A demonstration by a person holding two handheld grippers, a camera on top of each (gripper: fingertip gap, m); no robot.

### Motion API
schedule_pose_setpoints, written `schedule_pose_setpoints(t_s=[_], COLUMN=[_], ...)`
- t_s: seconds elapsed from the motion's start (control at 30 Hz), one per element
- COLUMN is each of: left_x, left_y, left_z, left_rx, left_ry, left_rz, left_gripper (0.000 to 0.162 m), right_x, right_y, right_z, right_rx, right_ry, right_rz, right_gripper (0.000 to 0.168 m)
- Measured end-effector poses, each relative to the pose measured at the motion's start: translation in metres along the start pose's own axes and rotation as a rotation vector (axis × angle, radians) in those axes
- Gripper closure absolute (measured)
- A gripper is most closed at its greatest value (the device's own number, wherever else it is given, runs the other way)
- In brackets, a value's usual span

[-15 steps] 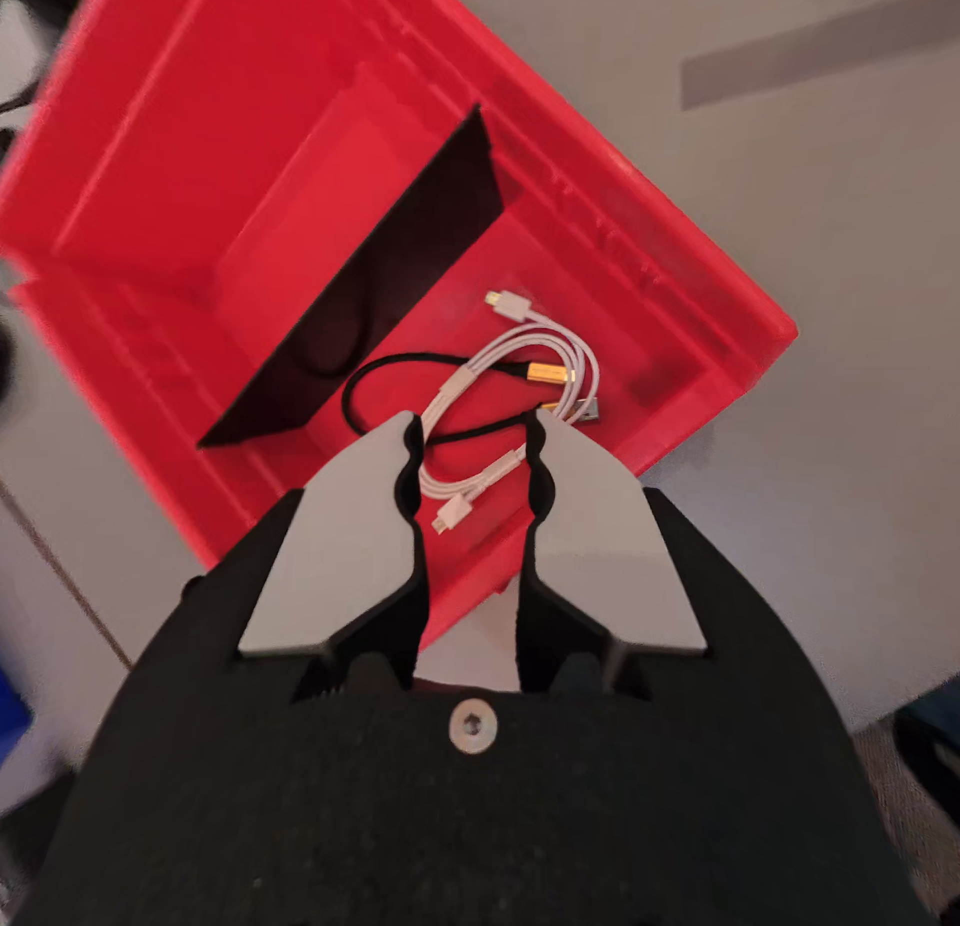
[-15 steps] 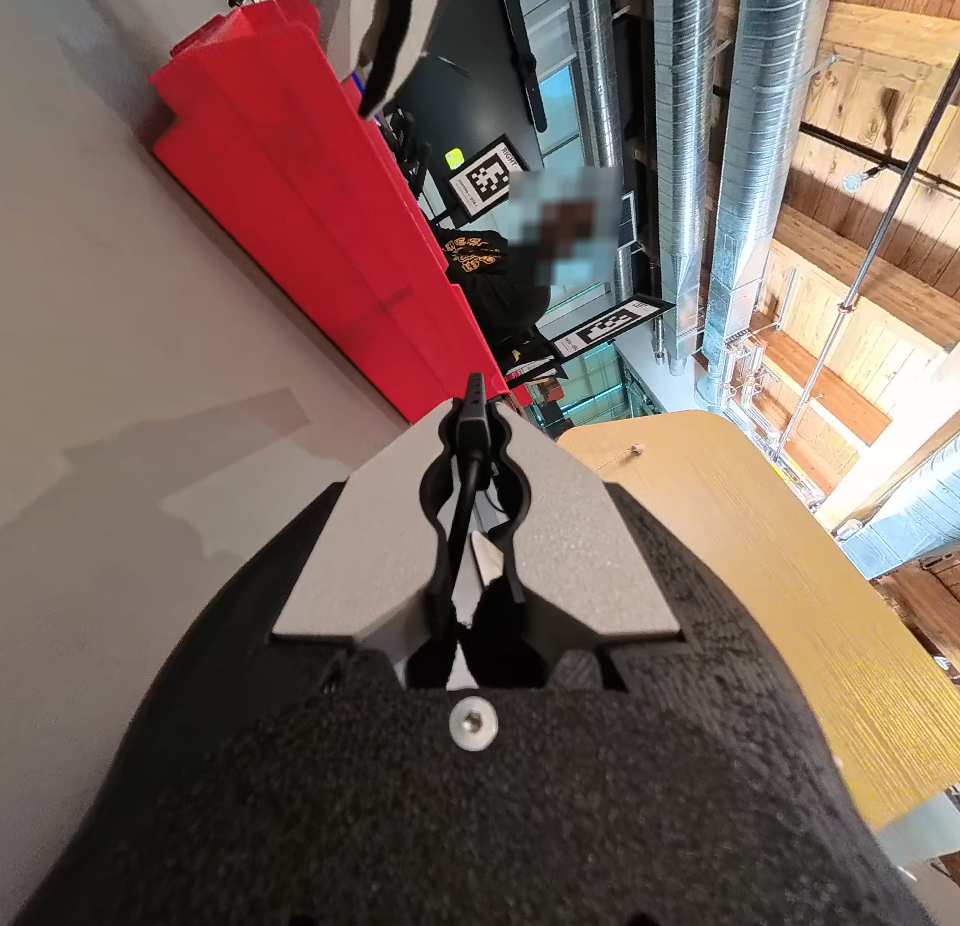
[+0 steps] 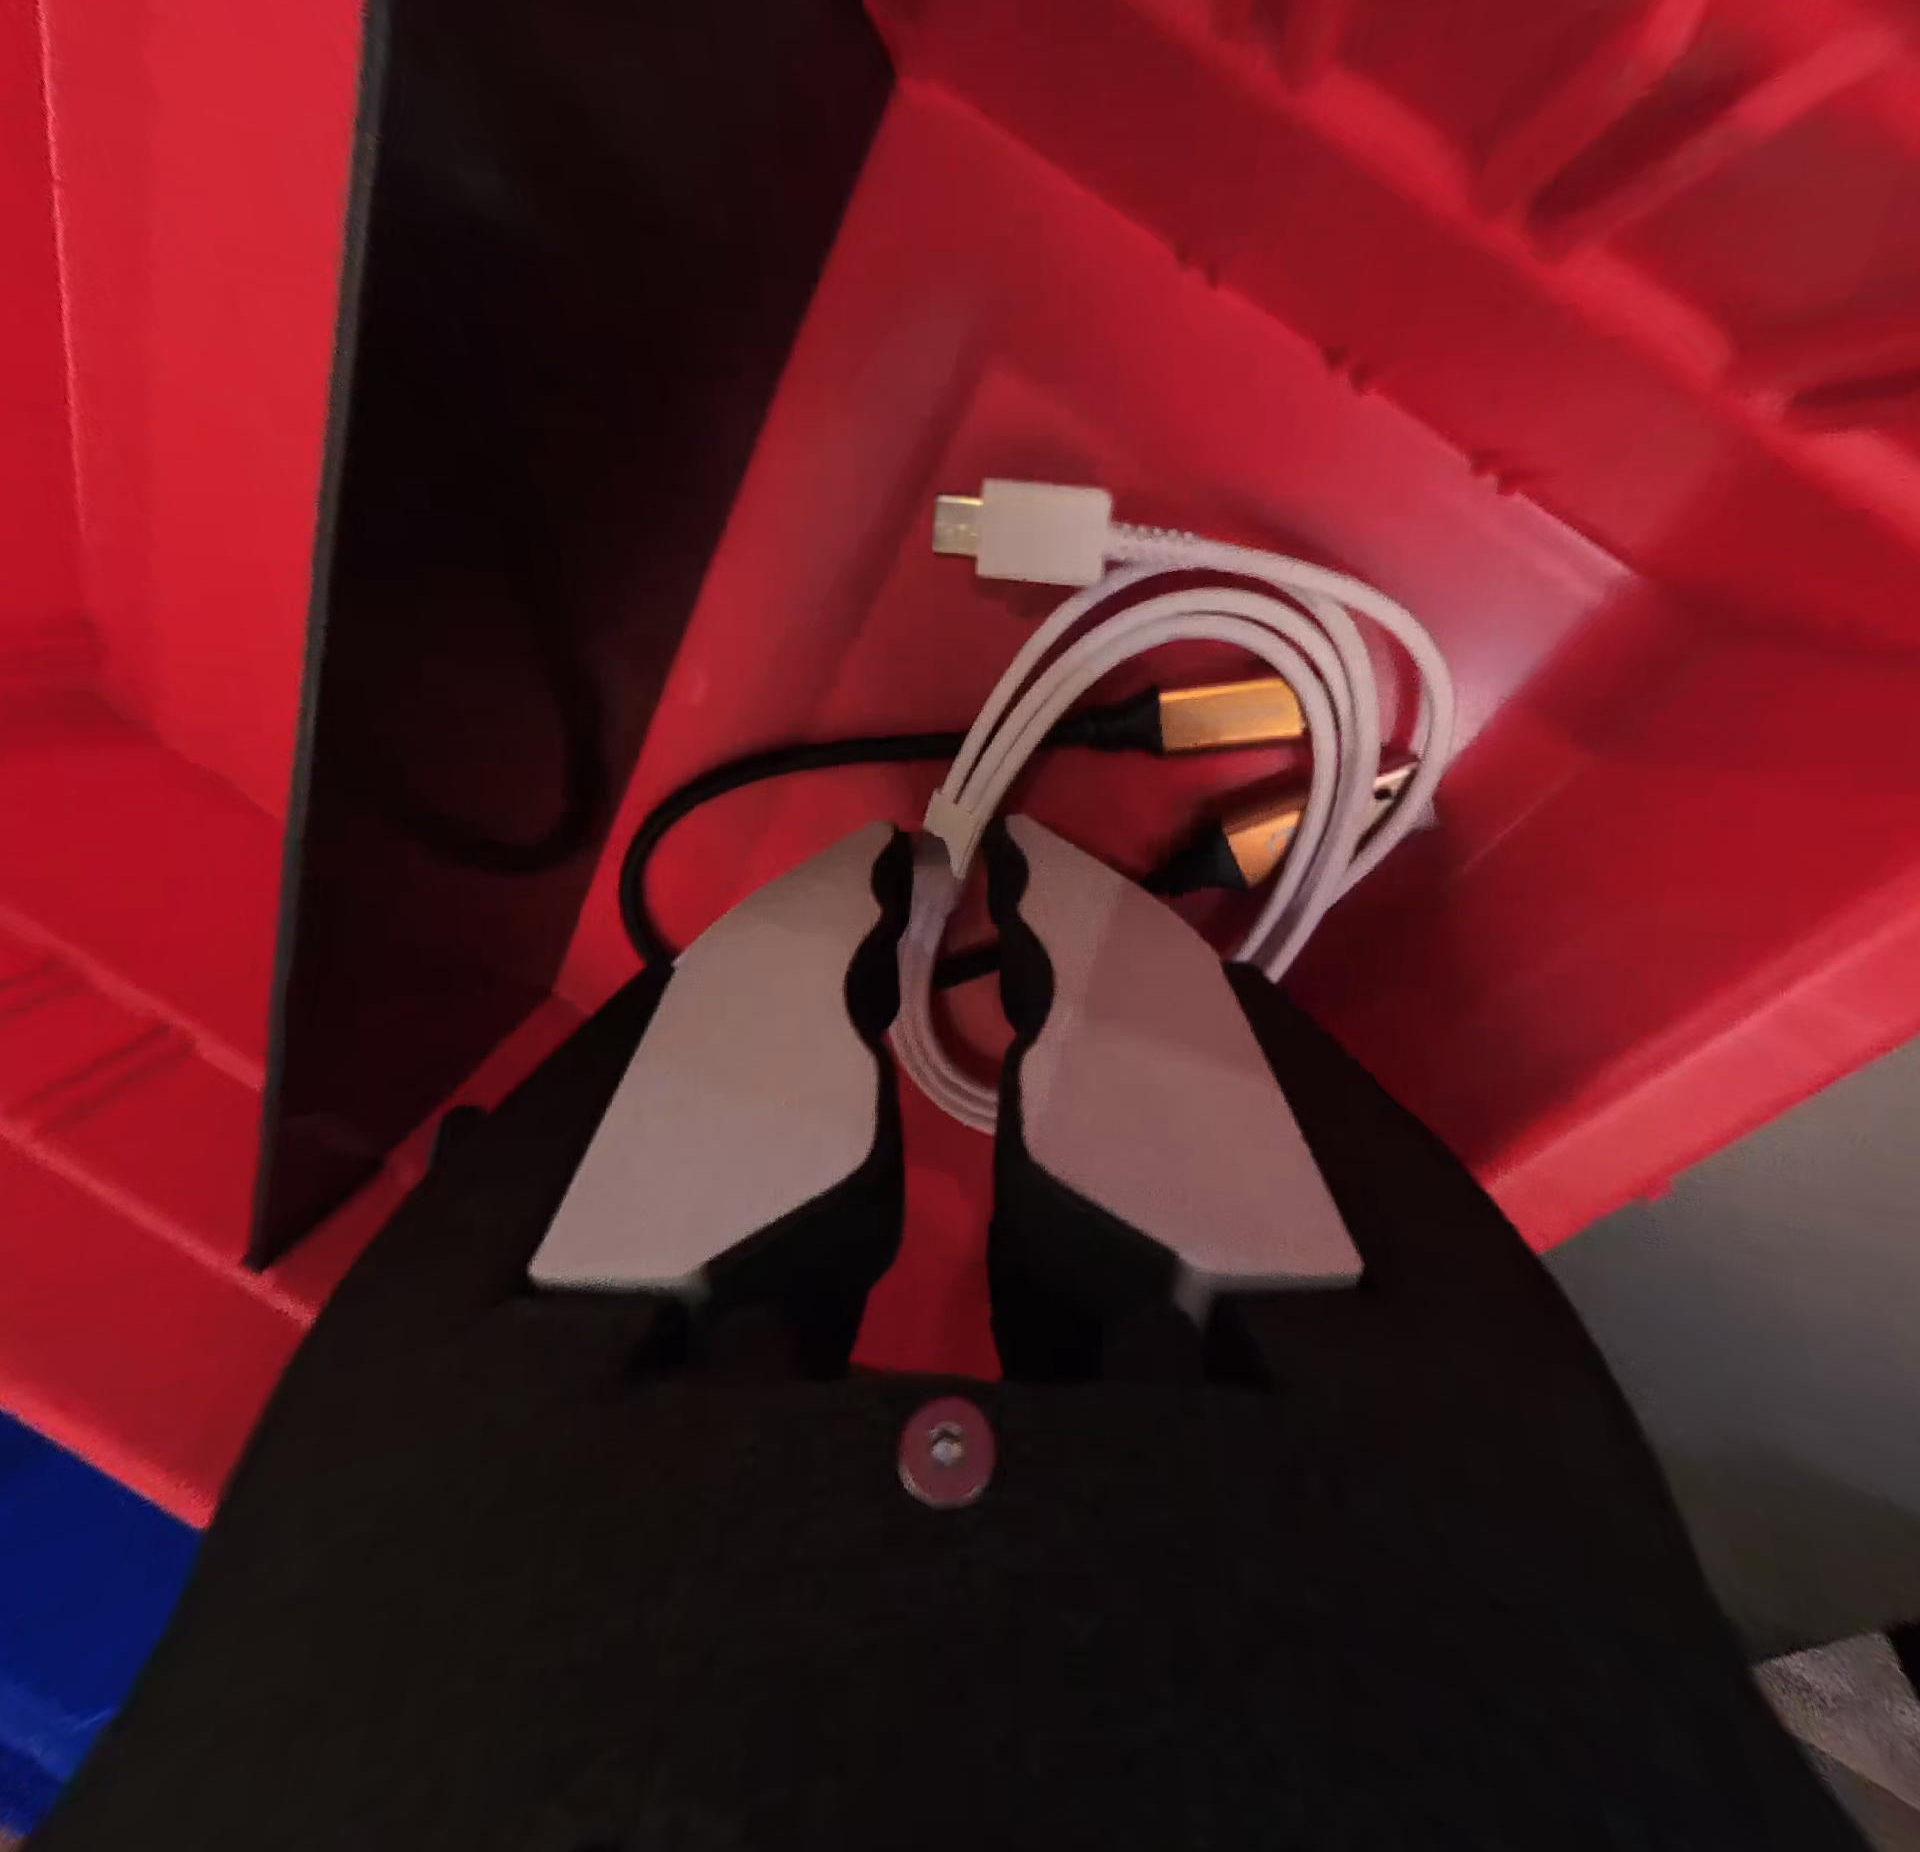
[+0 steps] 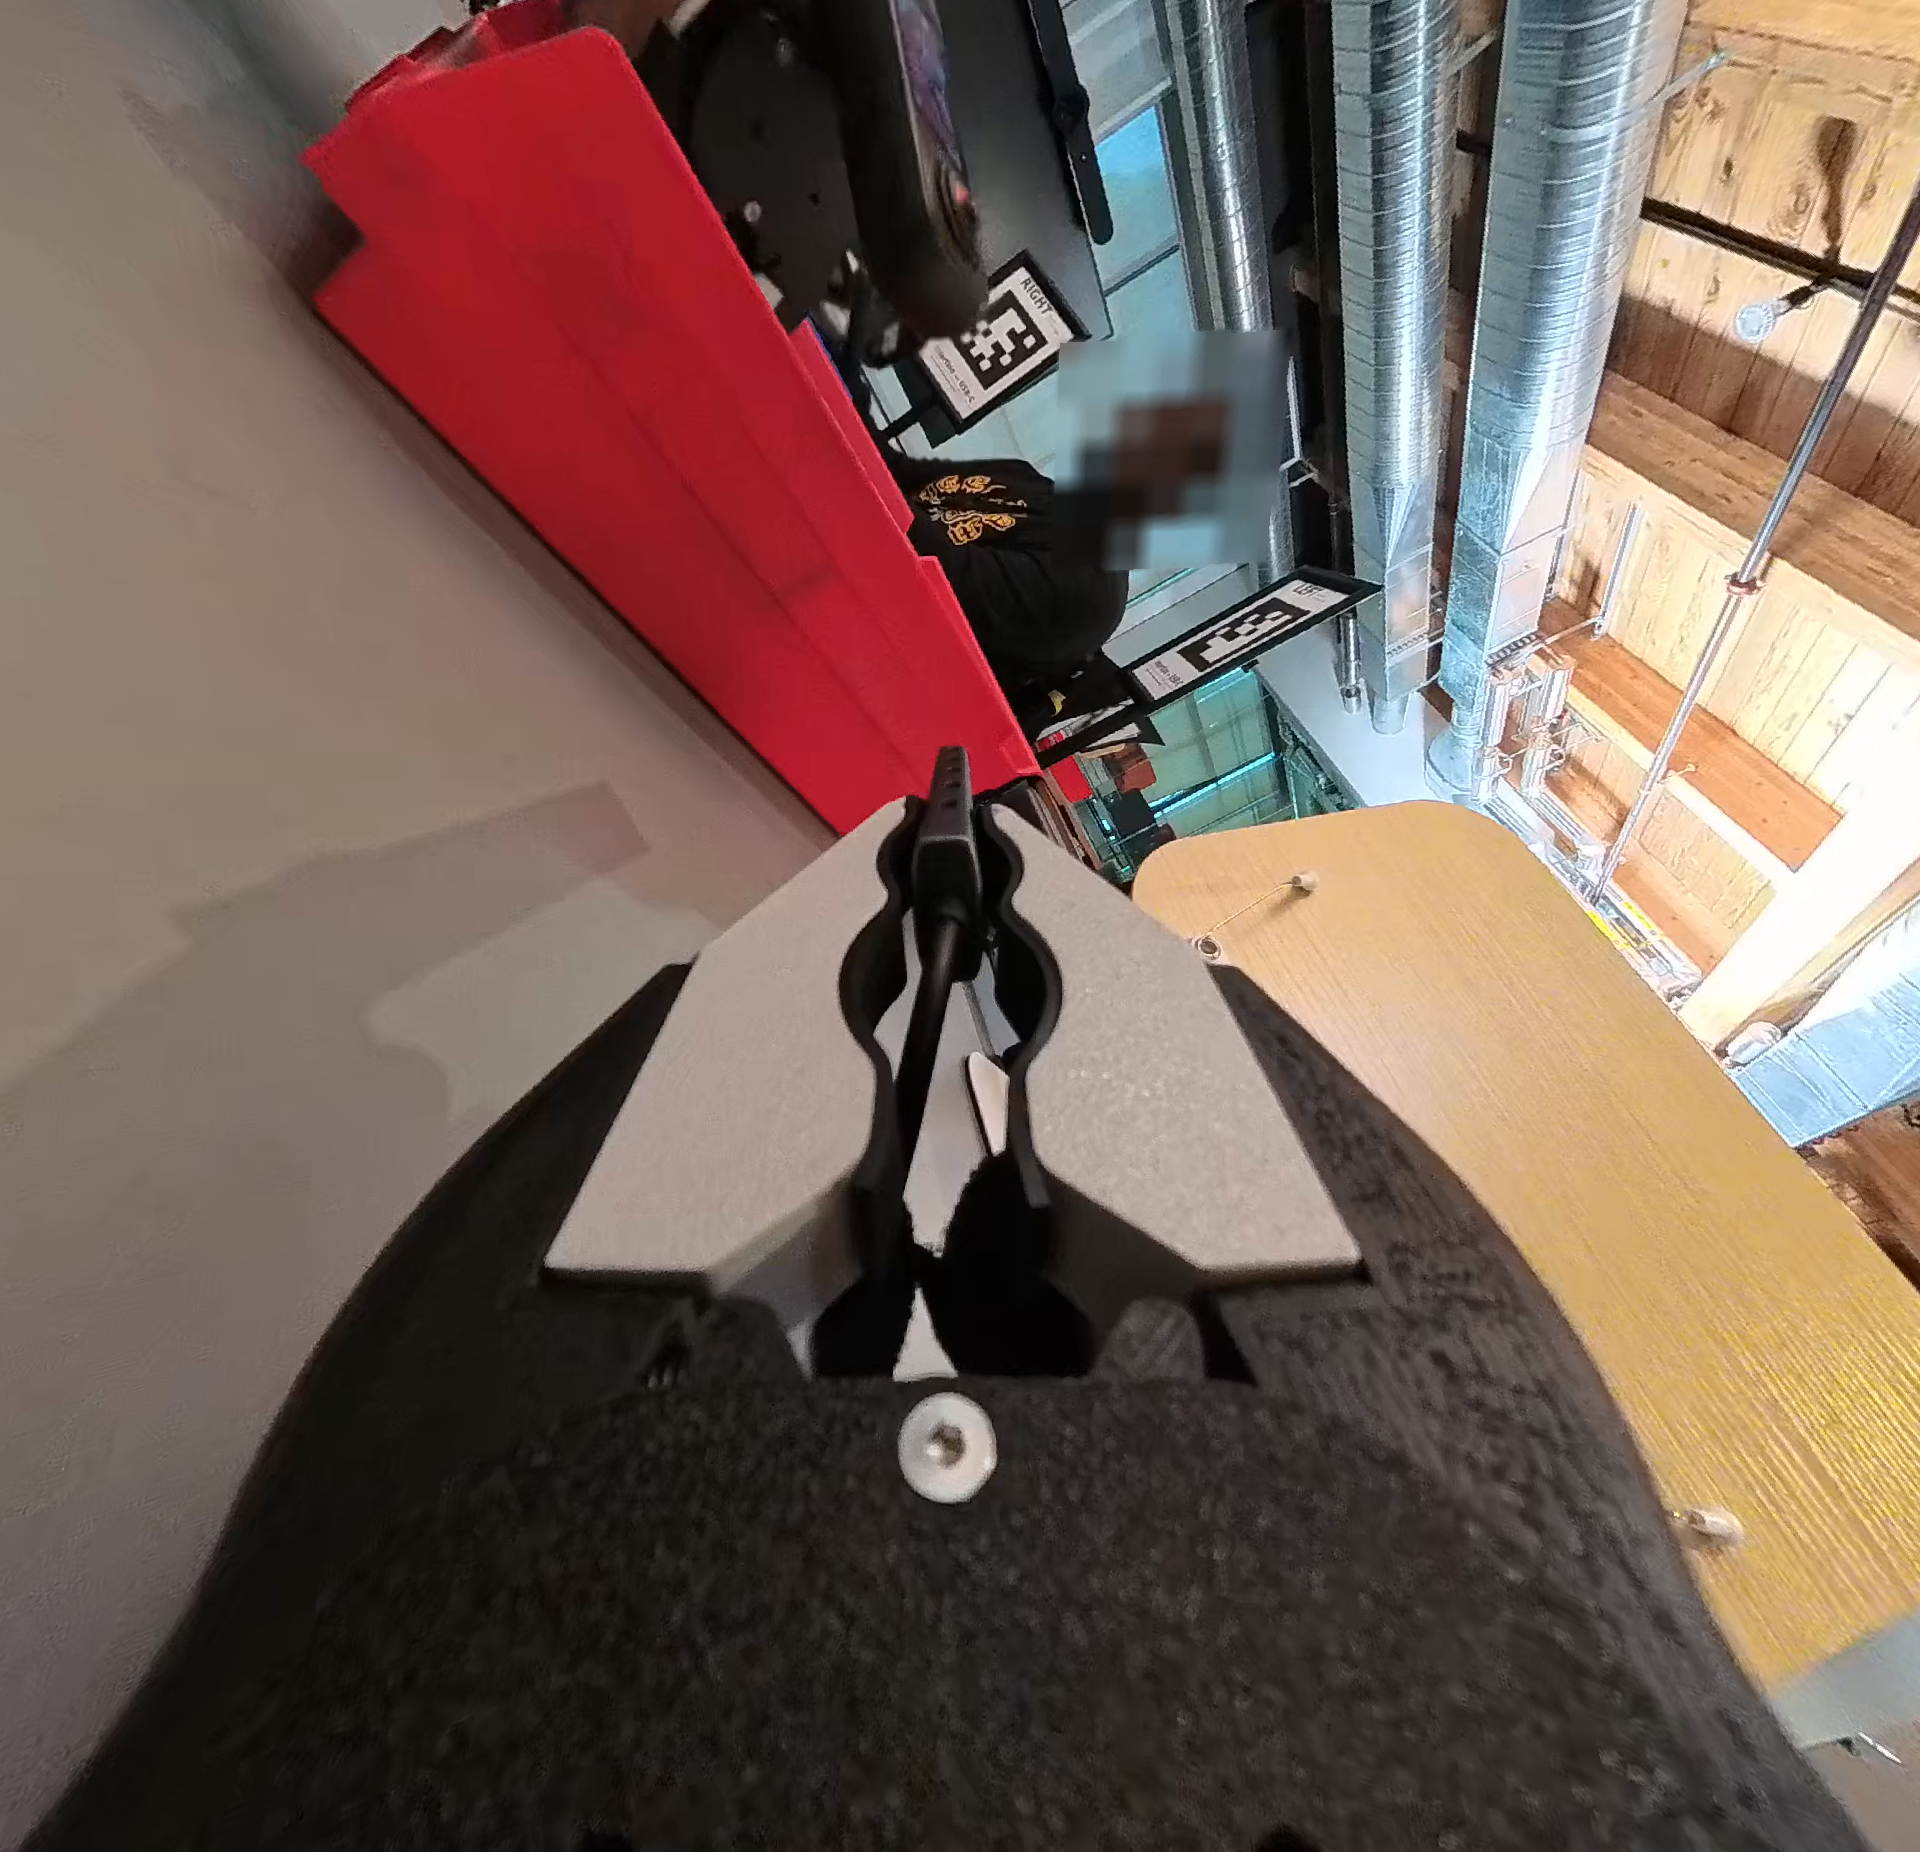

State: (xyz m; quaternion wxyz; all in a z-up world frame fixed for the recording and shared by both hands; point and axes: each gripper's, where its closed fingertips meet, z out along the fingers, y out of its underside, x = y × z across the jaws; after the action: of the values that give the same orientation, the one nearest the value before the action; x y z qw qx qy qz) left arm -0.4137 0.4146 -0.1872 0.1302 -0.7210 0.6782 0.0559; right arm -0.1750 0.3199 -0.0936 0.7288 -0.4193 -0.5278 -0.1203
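Left wrist view: the left gripper [image 3: 951, 846] is lowered into a red bin [image 3: 1351, 244], its jaws parted around a coiled white cable [image 3: 1195, 628], which lies in the compartment right of a black divider [image 3: 540, 452], tangled with a black cable [image 3: 727, 794] bearing gold plugs. Right wrist view: the right gripper [image 4: 951, 815] is clamped on a black cable plug [image 4: 948, 826], held beside the bin's outer wall over a grey table [image 4: 260, 763].
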Motion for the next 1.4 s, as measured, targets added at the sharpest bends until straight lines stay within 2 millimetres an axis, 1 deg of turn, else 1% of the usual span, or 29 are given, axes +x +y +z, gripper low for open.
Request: schedule_pose_setpoints(t_s=[0.07,0.13,0.2,0.27,0.33,0.37,0.4,0.43,0.47,0.5,0.53,0.57,0.63,0.73,0.77,0.8,0.83,0.87,0.9,0.93,0.97,1.03,1.07,1.1,1.13,1.2,1.27,1.33,1.4], left_x=[-0.003,-0.008,-0.011,-0.006,0.007,0.014,0.025,0.038,0.056,0.076,0.097,0.118,0.154,0.191,0.195,0.193,0.189,0.185,0.181,0.176,0.171,0.156,0.152,0.155,0.168,0.207,0.228,0.233,0.233], left_y=[-0.004,-0.005,-0.006,-0.011,-0.021,-0.025,-0.029,-0.034,-0.039,-0.045,-0.051,-0.054,-0.054,-0.052,-0.056,-0.063,-0.071,-0.08,-0.09,-0.099,-0.107,-0.121,-0.125,-0.128,-0.131,-0.136,-0.131,-0.126,-0.124], left_z=[-0.012,-0.035,-0.069,-0.108,-0.151,-0.17,-0.186,-0.2,-0.208,-0.211,-0.206,-0.194,-0.154,-0.094,-0.077,-0.063,-0.052,-0.046,-0.044,-0.046,-0.05,-0.062,-0.068,-0.074,-0.077,-0.076,-0.067,-0.059,-0.053], left_rx=[0.072,0.147,0.228,0.323,0.432,0.459,0.474,0.487,0.488,0.483,0.466,0.417,0.261,0.055,0.025,0.01,0.002,0.014,0.043,0.086,0.132,0.241,0.304,0.378,0.457,0.576,0.575,0.552,0.521], left_ry=[-0.029,-0.071,-0.109,-0.136,-0.124,-0.122,-0.1,-0.072,-0.021,0.038,0.115,0.193,0.303,0.405,0.388,0.344,0.293,0.246,0.204,0.161,0.125,0.008,-0.036,-0.045,-0.006,0.123,0.054,-0.079,-0.163], left_rz=[-0.027,-0.058,-0.083,-0.06,-0.034,-0.027,-0.001,0.037,0.086,0.136,0.184,0.231,0.324,0.434,0.462,0.481,0.491,0.491,0.466,0.412,0.337,0.095,-0.054,-0.211,-0.353,-0.534,-0.579,-0.573,-0.56], left_gripper=[0.151,0.153,0.153,0.153,0.153,0.154,0.154,0.154,0.154,0.154,0.154,0.154,0.154,0.153,0.153,0.153,0.153,0.152,0.152,0.146,0.136,0.137,0.137,0.138,0.138,0.137,0.136,0.138,0.139], right_x=[0.001,0.002,0.003,0.004,0.005,0.005,0.004,0.004,0.004,0.004,0.004,0.005,0.005,0.005,0.005,0.004,0.004,0.005,0.006,0.006,0.007,0.006,0.006,0.006,0.005,0.003,0.002,0.0,-0.001], right_y=[0.001,0.001,0.001,0.001,0.0,0.0,0.0,0.0,0.0,0.0,0.0,0.0,0.0,-0.001,-0.002,-0.001,-0.001,0.0,0.0,0.0,0.0,0.001,0.001,0.0,0.0,0.0,-0.001,-0.002,-0.002], right_z=[0.0,0.0,0.0,0.0,0.0,0.0,-0.001,-0.001,-0.001,-0.001,-0.001,-0.001,-0.001,-0.001,-0.001,-0.001,-0.001,-0.001,-0.002,-0.002,-0.002,-0.001,-0.001,-0.001,-0.001,0.0,0.001,0.001,0.002], right_rx=[-0.002,-0.003,-0.002,-0.002,0.0,0.0,0.0,0.0,-0.002,-0.002,-0.002,-0.001,-0.001,0.002,0.003,0.002,0.001,0.001,0.001,0.001,0.002,0.002,0.002,0.003,0.004,0.005,0.007,0.011,0.01], right_ry=[0.001,0.006,0.01,0.014,0.019,0.019,0.018,0.019,0.02,0.021,0.021,0.022,0.023,0.022,0.022,0.022,0.021,0.022,0.024,0.025,0.026,0.025,0.024,0.021,0.019,0.012,0.007,0.001,-0.002], right_rz=[0.005,0.01,0.016,0.017,0.012,0.012,0.011,0.007,0.003,0.002,0.003,0.003,0.002,0.007,0.006,0.004,0.004,0.006,0.011,0.016,0.02,0.022,0.022,0.022,0.021,0.02,0.021,0.023,0.02], right_gripper=[0.16,0.16,0.16,0.16,0.16,0.16,0.16,0.16,0.16,0.16,0.16,0.16,0.16,0.16,0.16,0.16,0.16,0.16,0.16,0.16,0.16,0.16,0.16,0.16,0.16,0.16,0.16,0.16,0.16])
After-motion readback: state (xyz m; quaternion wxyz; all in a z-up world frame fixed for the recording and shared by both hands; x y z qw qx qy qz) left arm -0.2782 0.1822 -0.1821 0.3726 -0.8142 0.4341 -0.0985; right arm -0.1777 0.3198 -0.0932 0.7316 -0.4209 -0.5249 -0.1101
